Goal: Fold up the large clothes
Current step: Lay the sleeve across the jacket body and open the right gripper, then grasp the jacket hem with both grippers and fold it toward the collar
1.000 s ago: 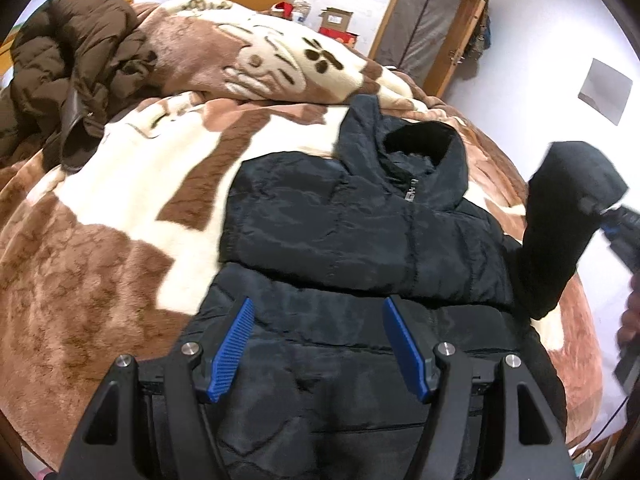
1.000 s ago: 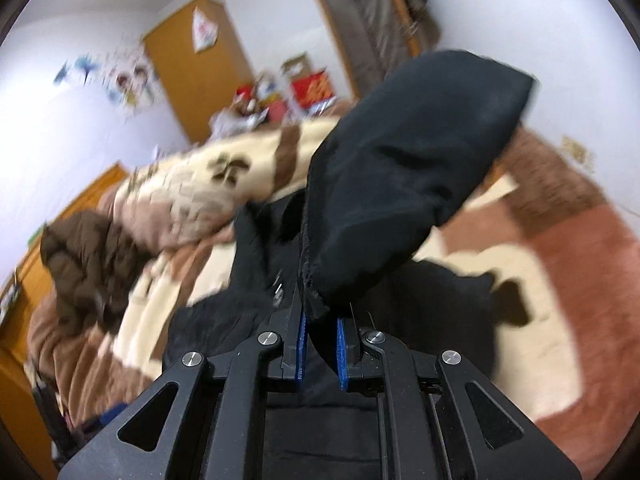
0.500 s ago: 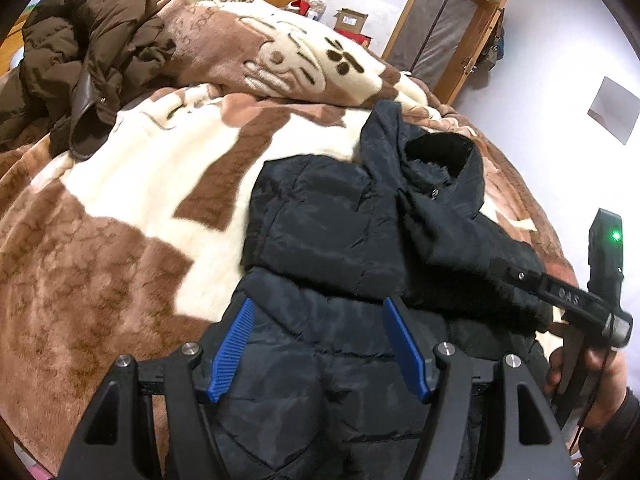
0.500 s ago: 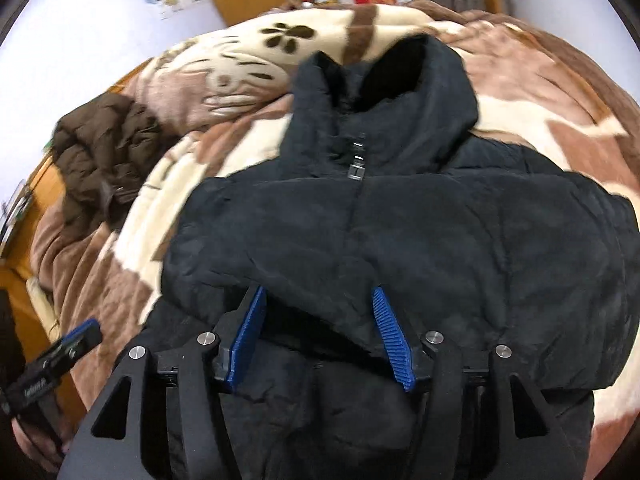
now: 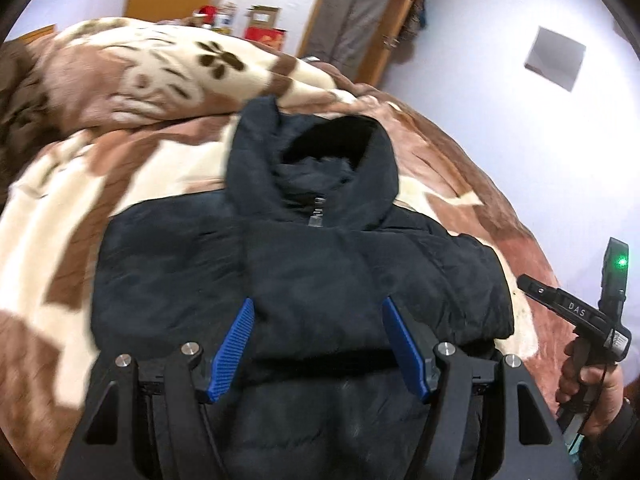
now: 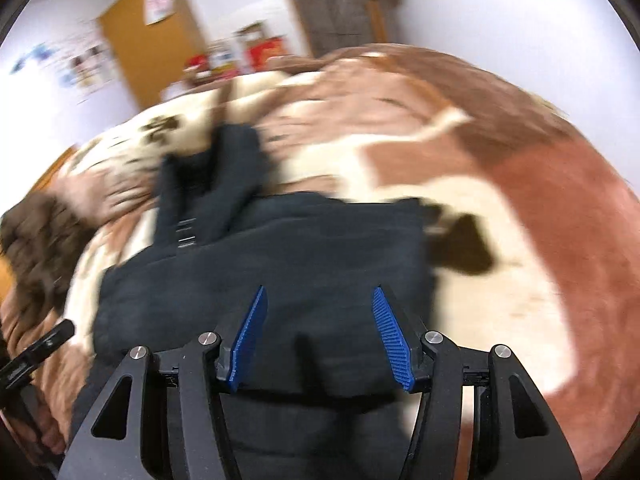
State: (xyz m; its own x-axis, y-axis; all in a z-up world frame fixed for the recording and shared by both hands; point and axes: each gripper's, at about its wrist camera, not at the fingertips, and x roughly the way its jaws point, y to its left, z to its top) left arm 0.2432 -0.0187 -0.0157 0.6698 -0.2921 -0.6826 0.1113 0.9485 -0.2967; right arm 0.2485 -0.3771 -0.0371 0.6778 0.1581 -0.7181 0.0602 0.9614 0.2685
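Note:
A black puffer jacket (image 5: 304, 264) lies face up on the bed, zipped, collar (image 5: 320, 152) away from me, both sleeves folded across its chest. My left gripper (image 5: 318, 340) is open and empty just above the jacket's lower chest. My right gripper (image 6: 320, 332) is open and empty over the jacket (image 6: 304, 256) near its right side; this view is blurred. The right gripper's body (image 5: 580, 312) shows in the left wrist view at the jacket's right edge, held by a hand.
The jacket rests on a brown and cream plush blanket (image 5: 120, 148) that covers the bed. A brown coat (image 6: 36, 236) lies bunched at the far left. A door and boxes (image 5: 260, 28) stand behind the bed.
My right gripper carried the right sleeve over, laid it across the chest and opened. It has now swung towards the jacket's right side. My left gripper shifted to face the collar.

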